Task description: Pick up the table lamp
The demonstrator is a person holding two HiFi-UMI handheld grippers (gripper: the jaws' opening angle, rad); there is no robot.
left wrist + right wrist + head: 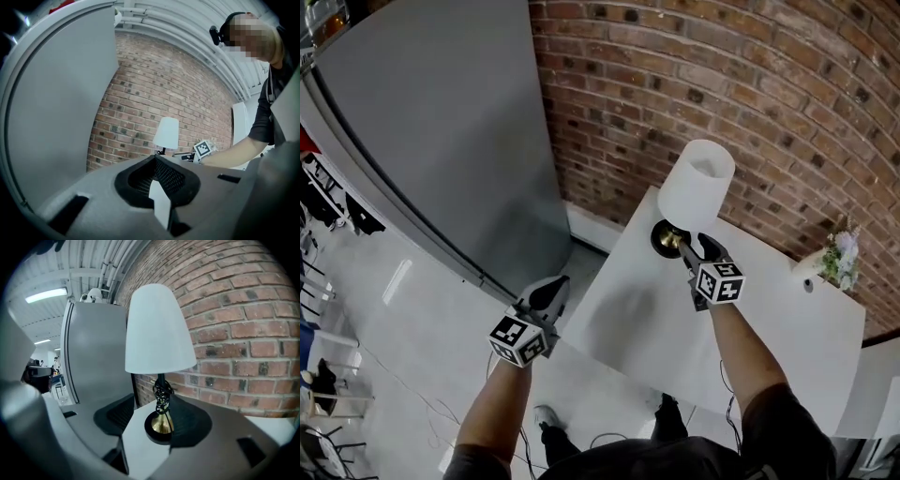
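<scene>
- The table lamp [696, 187] stands on the table [787, 328], at its far left corner, close before the brick wall [722, 75].
- The right gripper [682, 246] is over the table, with the lamp's foot between its jaws.
- The left gripper [551, 289] is off the table's left edge, above the floor [412, 319] — between the table and the cabinet [441, 122].
- The flowers [841, 258] are at the table's far right — against the wall.

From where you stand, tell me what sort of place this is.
Probably a loft-style office or workshop rather than a home. It has an exposed brick wall, bare ceiling pipes beside a strip light, and a tall grey cabinet next to a white table bearing a table lamp.
</scene>
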